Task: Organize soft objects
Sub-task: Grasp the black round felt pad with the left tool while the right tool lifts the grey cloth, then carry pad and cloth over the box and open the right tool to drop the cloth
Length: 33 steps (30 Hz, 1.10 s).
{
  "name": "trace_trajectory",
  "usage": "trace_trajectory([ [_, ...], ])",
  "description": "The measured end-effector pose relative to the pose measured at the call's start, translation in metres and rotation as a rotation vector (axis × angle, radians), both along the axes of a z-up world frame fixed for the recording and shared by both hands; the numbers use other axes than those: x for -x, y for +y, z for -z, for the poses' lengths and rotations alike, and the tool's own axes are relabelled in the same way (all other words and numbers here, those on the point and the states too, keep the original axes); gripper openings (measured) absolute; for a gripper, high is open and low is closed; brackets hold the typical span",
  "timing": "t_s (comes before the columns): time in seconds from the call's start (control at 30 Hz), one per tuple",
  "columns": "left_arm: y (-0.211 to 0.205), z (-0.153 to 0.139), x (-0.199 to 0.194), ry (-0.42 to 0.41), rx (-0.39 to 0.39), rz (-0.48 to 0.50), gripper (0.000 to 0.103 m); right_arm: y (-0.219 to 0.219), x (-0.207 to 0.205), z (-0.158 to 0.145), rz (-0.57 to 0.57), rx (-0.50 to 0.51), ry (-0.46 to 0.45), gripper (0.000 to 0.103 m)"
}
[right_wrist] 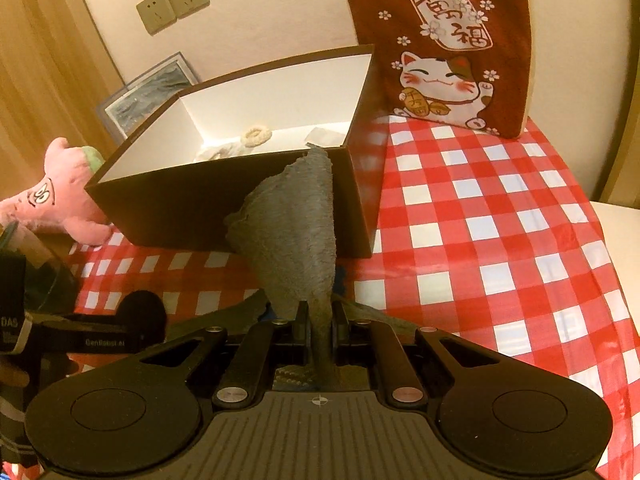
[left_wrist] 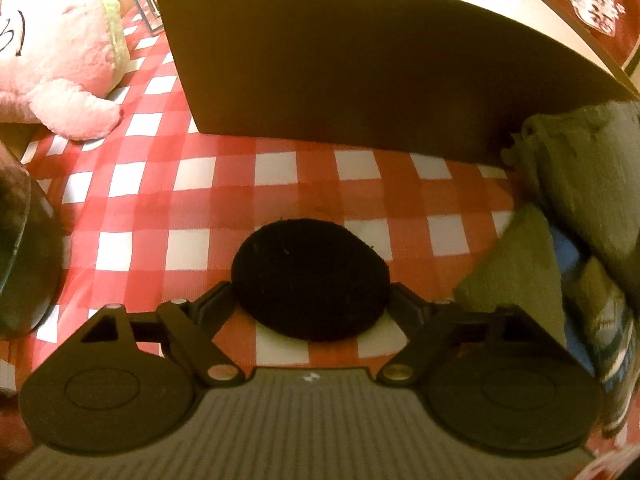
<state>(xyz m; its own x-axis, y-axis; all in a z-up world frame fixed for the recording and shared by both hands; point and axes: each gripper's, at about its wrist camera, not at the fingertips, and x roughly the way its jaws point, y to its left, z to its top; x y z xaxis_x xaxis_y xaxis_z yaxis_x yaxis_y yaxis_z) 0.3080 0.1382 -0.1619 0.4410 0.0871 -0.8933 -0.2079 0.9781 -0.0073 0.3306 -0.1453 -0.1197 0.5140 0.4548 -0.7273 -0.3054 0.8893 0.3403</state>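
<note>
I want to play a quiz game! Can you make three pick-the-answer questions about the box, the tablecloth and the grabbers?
1. Where is the pink plush?
A. in the box
B. beside the box
C. on the cushion

2. What colours is the tablecloth?
A. red and white
B. blue and yellow
C. plain green

3. What does the right gripper do?
A. hangs open
B. pinches a grey cloth
C. holds the plush

Answers: 1 B, it lies on the table left of the box. 2 A, checked squares. 3 B, the grey cloth rises from its shut fingers.
</note>
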Motion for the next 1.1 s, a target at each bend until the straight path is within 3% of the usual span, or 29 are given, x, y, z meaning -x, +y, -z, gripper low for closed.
trace_trajectory([
  [0.27, 0.006, 0.000, -0.001, -0.016, -0.015, 0.022, 0.075, 0.000, -0.003, 0.001, 0.000, 0.000, 0.007, 0.009],
  [0.63, 0.017, -0.008, 0.045, 0.008, -0.014, 0.044, 0.071, 0.000, -0.003, 0.000, -0.016, -0.014, 0.011, 0.009],
  [0.83, 0.012, -0.034, 0.063, -0.015, -0.036, 0.058, 0.071, 0.005, 0.004, -0.009, -0.054, -0.015, -0.011, 0.006],
  [1.1, -0.001, -0.084, 0.059, -0.114, -0.059, 0.105, 0.071, 0.001, 0.015, -0.043, -0.087, -0.023, -0.096, 0.005],
])
